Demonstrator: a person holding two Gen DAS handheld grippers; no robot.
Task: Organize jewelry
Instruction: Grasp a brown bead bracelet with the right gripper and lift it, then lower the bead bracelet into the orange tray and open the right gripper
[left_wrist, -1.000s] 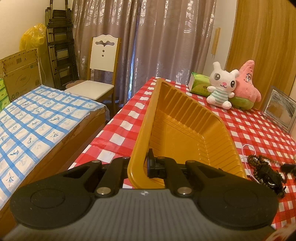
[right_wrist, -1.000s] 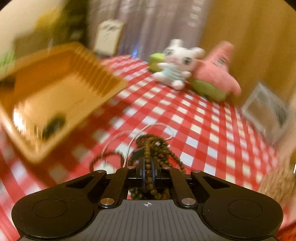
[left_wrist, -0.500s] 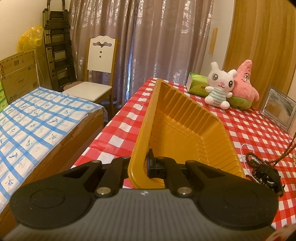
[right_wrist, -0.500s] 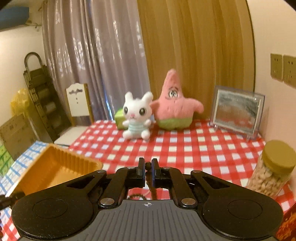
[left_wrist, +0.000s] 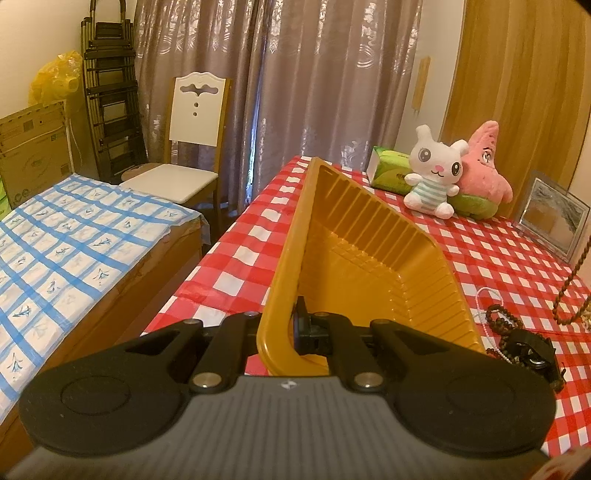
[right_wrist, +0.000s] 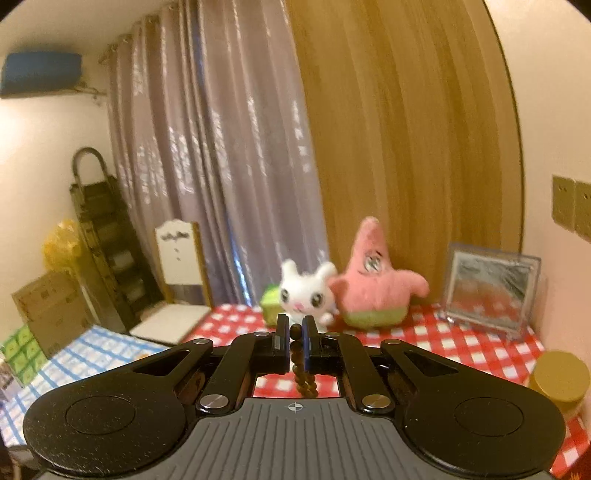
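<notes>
The right tongs (right_wrist: 294, 334) pinch a strand of small round dark-brown wooden beads (right_wrist: 303, 376), dangling above the red-checked bench (left_wrist: 491, 258). The left tongs (left_wrist: 295, 326) clamp the near rim of the ribbed yellow tray (left_wrist: 354, 251), tilting it

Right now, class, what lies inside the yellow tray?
The yellow tray shows only bare ribbed walls and floor; its nearest corner is hidden behind the left claw, which grips the rim.

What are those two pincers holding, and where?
Left gripper pinches the yellow tray by its near rim; right gripper pinches a brown bead strand between its tips.
</notes>
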